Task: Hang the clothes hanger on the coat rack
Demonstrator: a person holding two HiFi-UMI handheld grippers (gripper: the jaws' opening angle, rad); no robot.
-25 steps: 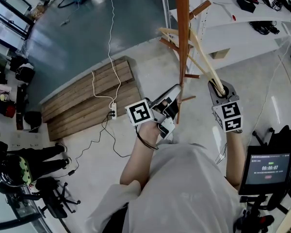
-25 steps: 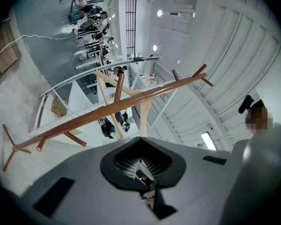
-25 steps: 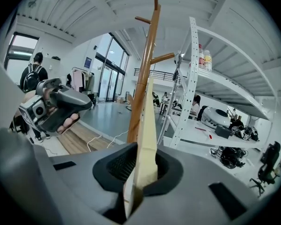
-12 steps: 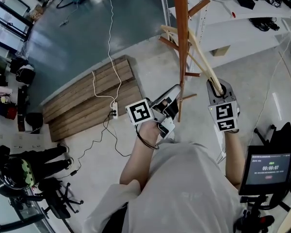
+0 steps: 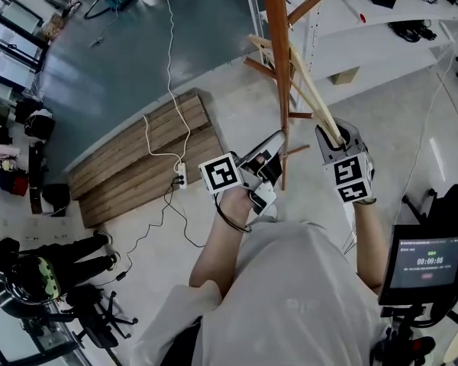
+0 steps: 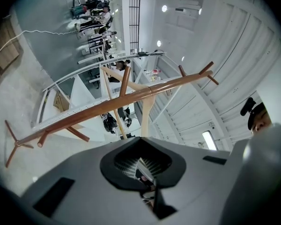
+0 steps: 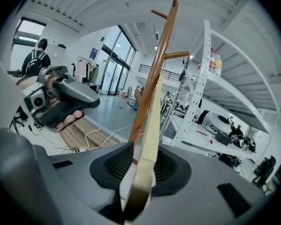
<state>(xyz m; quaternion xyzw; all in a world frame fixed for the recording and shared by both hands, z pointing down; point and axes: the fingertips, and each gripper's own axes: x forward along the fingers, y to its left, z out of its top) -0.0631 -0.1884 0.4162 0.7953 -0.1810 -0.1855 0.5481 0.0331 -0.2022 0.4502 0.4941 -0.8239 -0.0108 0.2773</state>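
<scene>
The brown wooden coat rack (image 5: 278, 59) stands right in front of me, with short pegs jutting from its pole. A pale wooden hanger (image 5: 309, 90) slants across the pole from an upper peg down to my right gripper (image 5: 334, 137). In the right gripper view the hanger's arm (image 7: 152, 121) lies between the jaws of the right gripper (image 7: 140, 172). They are opening, and a light gap shows beside the wood. Whether the hook rests on a peg is hidden. My left gripper (image 5: 266, 161) sits just left of the pole, shut and empty; the left gripper view looks up at the rack (image 6: 131, 100).
White metal shelving (image 5: 366, 29) with dark gear stands behind the rack. A wooden pallet (image 5: 137, 158) lies on the floor to the left, with a white cable and power strip (image 5: 179, 175) by it. A screen on a stand (image 5: 424, 261) is at my right.
My right gripper has edged up and to the left along the hanger and rolled a little. The left gripper has kept its place beside the pole.
</scene>
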